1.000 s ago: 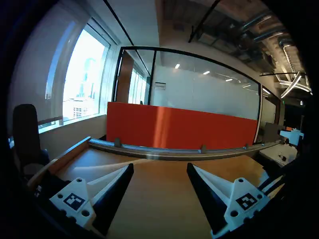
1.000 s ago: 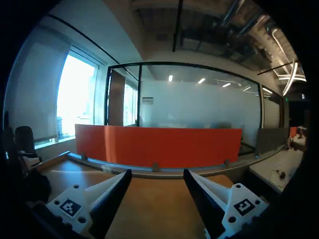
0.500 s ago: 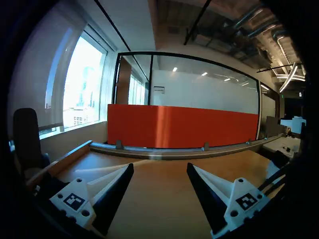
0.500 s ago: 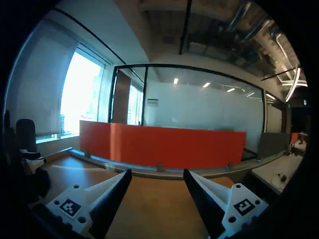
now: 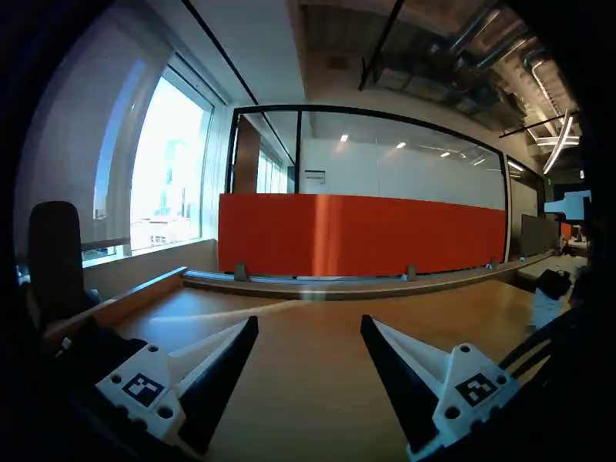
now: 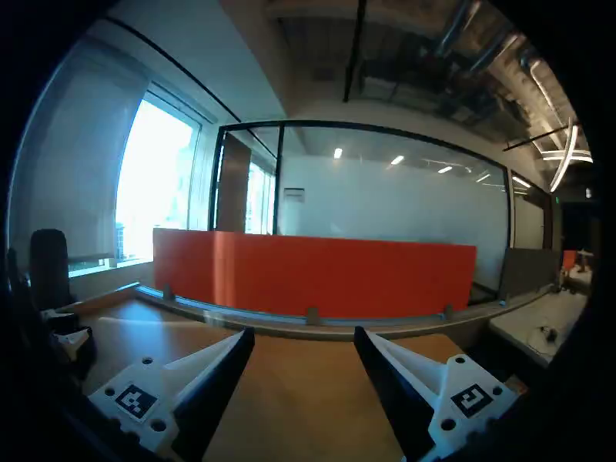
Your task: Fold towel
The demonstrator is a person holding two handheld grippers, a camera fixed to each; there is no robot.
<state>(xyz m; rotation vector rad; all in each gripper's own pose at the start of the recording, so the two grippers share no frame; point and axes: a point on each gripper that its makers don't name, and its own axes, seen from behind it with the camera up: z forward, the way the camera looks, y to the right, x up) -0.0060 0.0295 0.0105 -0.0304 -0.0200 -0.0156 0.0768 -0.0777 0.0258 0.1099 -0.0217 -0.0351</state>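
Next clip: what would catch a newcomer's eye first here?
An orange partition runs along the far edge of the wooden desk, with a bright window to its left. In the foreground, the left hand-held gripper and the right hand-held gripper are both open over the desk, fingers apart.

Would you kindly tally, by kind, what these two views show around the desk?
2 grippers: left gripper, right gripper, both open
1 wooden desk
1 orange divider
1 black chair
Total: 5
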